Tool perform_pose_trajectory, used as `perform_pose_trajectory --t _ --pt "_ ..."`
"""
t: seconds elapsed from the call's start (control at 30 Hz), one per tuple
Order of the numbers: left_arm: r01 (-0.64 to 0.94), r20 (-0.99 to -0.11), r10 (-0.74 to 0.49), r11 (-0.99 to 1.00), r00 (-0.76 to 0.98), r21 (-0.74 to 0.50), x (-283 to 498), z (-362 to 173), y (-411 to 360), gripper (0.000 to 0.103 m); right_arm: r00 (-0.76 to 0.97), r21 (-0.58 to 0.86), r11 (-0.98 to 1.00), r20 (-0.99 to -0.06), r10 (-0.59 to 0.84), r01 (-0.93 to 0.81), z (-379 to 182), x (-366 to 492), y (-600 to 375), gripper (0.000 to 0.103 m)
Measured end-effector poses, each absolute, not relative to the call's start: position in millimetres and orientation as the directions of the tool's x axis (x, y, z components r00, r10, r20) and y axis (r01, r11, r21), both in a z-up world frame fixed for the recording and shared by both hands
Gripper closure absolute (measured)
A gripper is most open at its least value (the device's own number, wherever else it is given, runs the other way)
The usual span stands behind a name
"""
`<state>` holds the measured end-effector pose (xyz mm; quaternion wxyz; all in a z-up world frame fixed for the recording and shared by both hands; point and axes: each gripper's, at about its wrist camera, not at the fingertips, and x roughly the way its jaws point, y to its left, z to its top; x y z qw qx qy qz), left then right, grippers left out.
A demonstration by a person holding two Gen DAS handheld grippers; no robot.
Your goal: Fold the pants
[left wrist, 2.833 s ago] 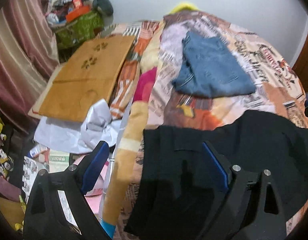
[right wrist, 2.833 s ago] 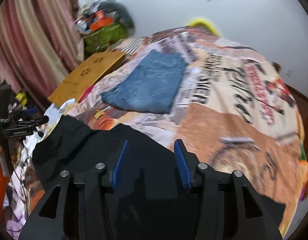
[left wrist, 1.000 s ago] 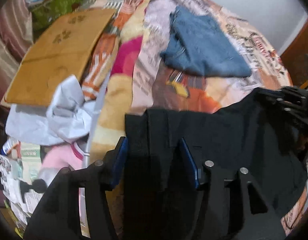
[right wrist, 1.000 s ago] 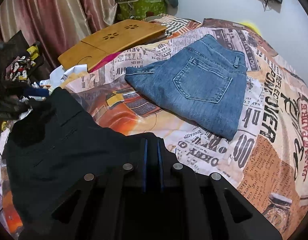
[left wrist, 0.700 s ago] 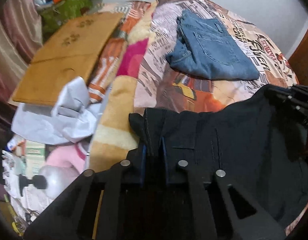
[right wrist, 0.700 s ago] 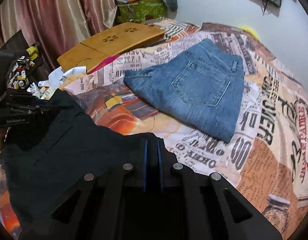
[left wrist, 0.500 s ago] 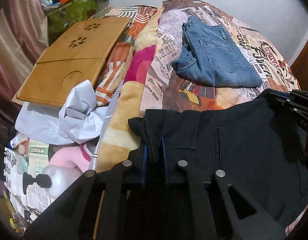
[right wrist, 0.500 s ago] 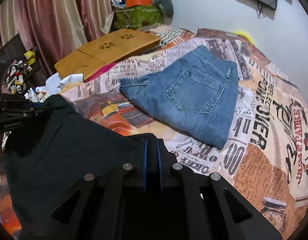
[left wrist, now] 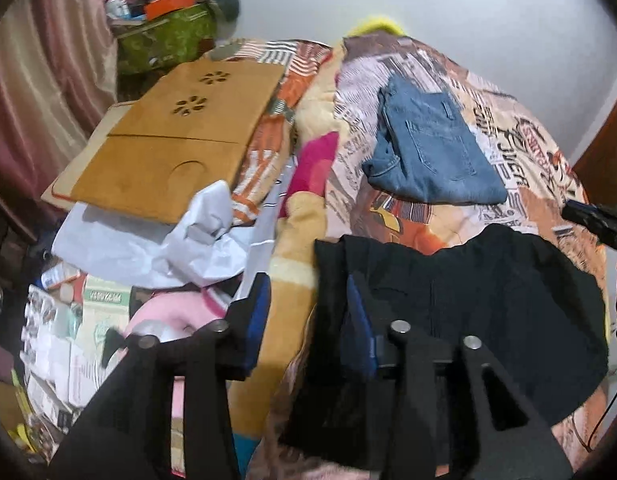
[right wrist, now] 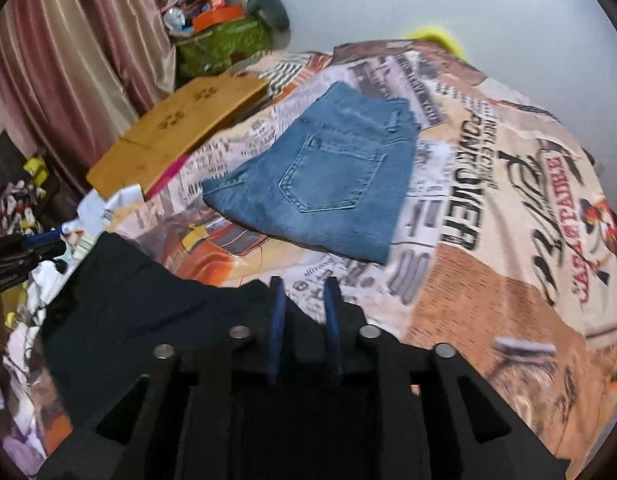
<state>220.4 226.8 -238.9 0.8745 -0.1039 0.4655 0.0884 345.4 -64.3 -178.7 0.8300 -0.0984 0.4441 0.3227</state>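
The black pants [left wrist: 488,300] are seen lying on the near part of the printed bedspread [right wrist: 488,240], with their left edge at the side of the bed. The left gripper [left wrist: 308,320] is shown with its jaws parted and opening; the corner of the black cloth lies between them, close against the right blue pad, while the left pad stands clear of it over the yellow blanket edge [left wrist: 300,248]. No pressing on the cloth by both pads is seen. The right gripper [right wrist: 304,320] is shown with its 2 blue pads a narrow gap apart and opening; the dark cloth lies under and around their bases, and the bedspread is seen through the gap near the tips. Whether the pads touch the cloth cannot be told. A folded pair of blue jeans [right wrist: 324,184] is laid farther up the bed, apart from the black pants. A wooden lap desk [left wrist: 176,148] is seen at the bed's left edge.
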Motion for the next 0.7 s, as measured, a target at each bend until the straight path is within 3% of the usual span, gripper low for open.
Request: perform_pose_trajectory --t 0.07,0.27,0.37,0.5,0.63,0.7 --pt "-0.263 -0.837 0.054 0.958 0.545 -0.11 207 -237 229 0.06 0.418 0.114 0.774 -0.789 0.452 -0.623 -168 329 -78 0.061" --pt "-0.27 -0.873 -0.02 0.947 0.487 -0.173 174 -256 219 0.054 0.433 0.089 0.785 -0.793 0.428 -0.614 -162 285 -117 0.061" --pt "-0.276 -0.889 -0.071 0.937 0.452 -0.216 165 -272 210 0.046 0.434 0.087 0.8 -0.802 0.41 -0.594 -167 265 -138 0.061" --pt "-0.272 -0.905 -0.115 0.931 0.411 -0.242 160 -292 195 0.045 0.424 0.101 0.819 -0.816 0.392 -0.564 -176 247 -162 0.061" --pt "-0.266 -0.906 -0.092 0.939 0.413 -0.217 155 -302 181 0.071 0.411 0.118 0.843 -0.831 0.373 -0.525 -188 234 -182 0.06" --pt "-0.267 -0.904 -0.07 0.943 0.422 -0.198 152 -301 178 0.078 0.396 0.135 0.852 -0.841 0.369 -0.506 -196 228 -190 0.06"
